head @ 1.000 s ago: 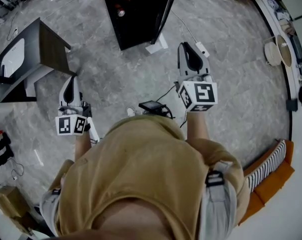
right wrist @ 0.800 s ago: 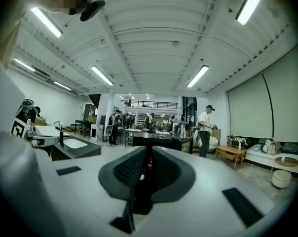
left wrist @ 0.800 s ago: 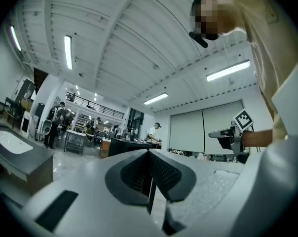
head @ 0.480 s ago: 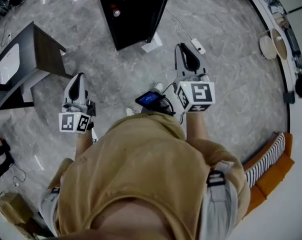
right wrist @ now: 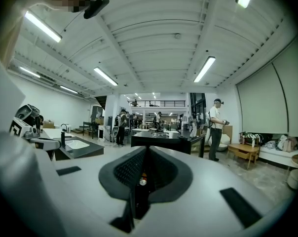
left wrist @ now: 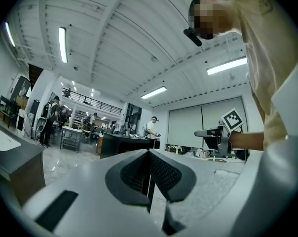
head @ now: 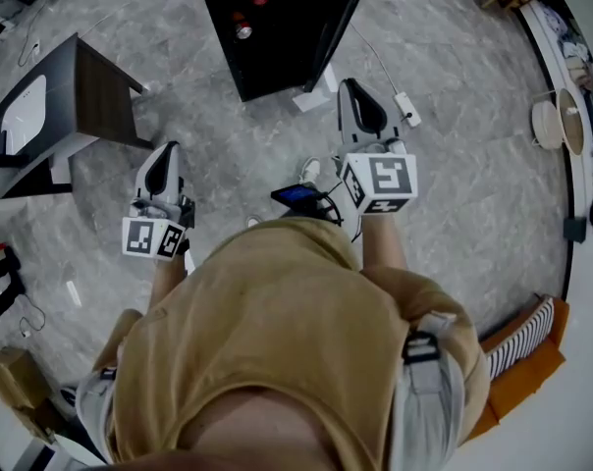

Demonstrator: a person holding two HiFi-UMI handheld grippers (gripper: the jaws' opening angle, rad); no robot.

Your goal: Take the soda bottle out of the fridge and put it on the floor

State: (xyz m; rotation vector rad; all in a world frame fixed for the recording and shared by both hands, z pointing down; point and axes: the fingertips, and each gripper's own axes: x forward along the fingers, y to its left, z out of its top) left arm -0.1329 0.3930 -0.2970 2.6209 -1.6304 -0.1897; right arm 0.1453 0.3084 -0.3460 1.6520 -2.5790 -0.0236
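Observation:
The black fridge (head: 277, 27) stands on the marble floor ahead of me, and a bottle with a pale cap (head: 242, 29) shows in its dark inside. My left gripper (head: 165, 151) is held level to the left of the fridge, shut and empty. My right gripper (head: 351, 90) points past the fridge's right corner, also shut with nothing in it. In the left gripper view the left gripper (left wrist: 149, 153) has its pads meeting. In the right gripper view the right gripper (right wrist: 146, 150) is closed to a slit, through which a red-capped bottle (right wrist: 140, 181) shows in the fridge (right wrist: 164, 141).
A grey counter with a white basin (head: 41, 106) stands at the left. A white power strip (head: 409, 108) and its cable lie on the floor right of the fridge. An orange sofa (head: 532, 356) and a round stool (head: 547, 121) are at the right. People (right wrist: 215, 127) stand far off.
Both grippers have moved forward towards the fridge, the left one more so. Both stay shut and empty.

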